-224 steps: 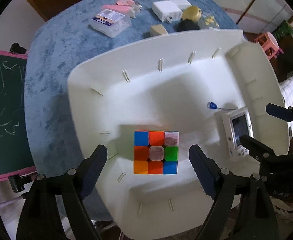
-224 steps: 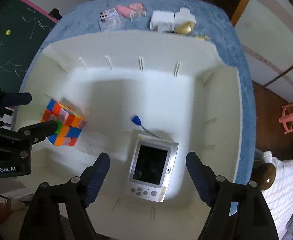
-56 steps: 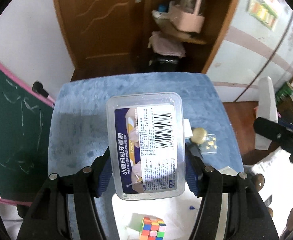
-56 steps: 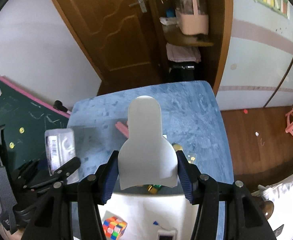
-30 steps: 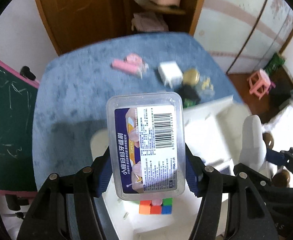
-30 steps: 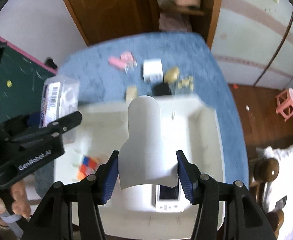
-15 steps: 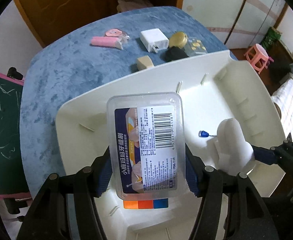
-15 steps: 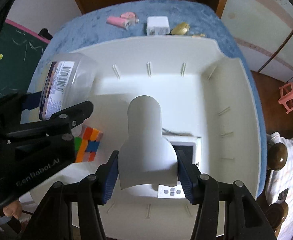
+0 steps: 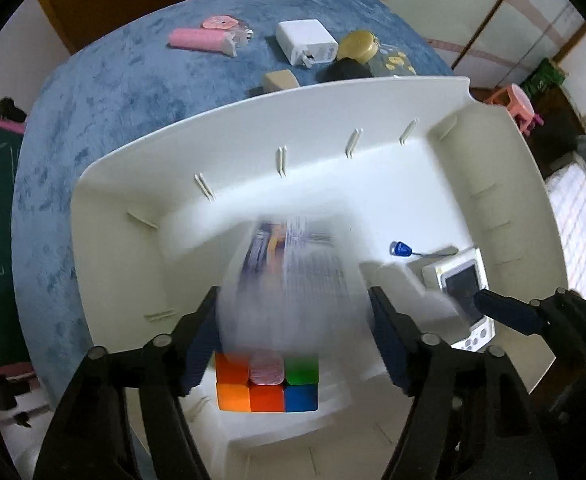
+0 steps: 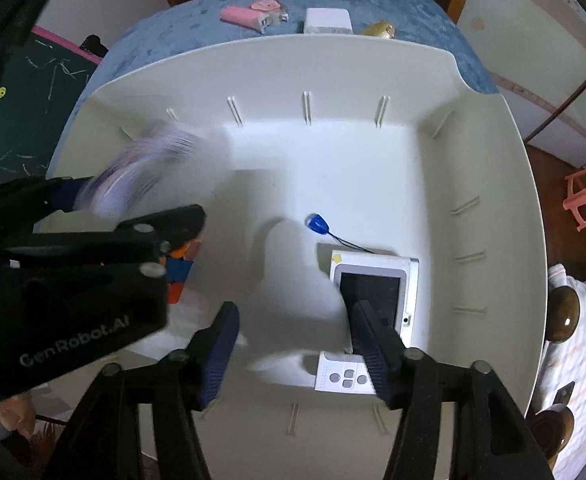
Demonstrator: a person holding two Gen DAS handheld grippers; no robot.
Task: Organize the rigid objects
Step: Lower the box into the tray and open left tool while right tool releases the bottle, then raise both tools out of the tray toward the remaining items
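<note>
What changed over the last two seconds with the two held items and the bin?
Both grippers came down over the white plastic bin. The left gripper is opening, and the clear labelled plastic box blurs as it drops. The right gripper is opening too, releasing the white bottle-shaped piece. The colourful puzzle cube, white handheld device and blue tag stayed put.

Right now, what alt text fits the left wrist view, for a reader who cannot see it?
The left gripper, jaws opening, has a blurred clear labelled box between them over a white bin. Below it in the bin sits a colourful puzzle cube; a small white handheld device lies to the right.
</note>
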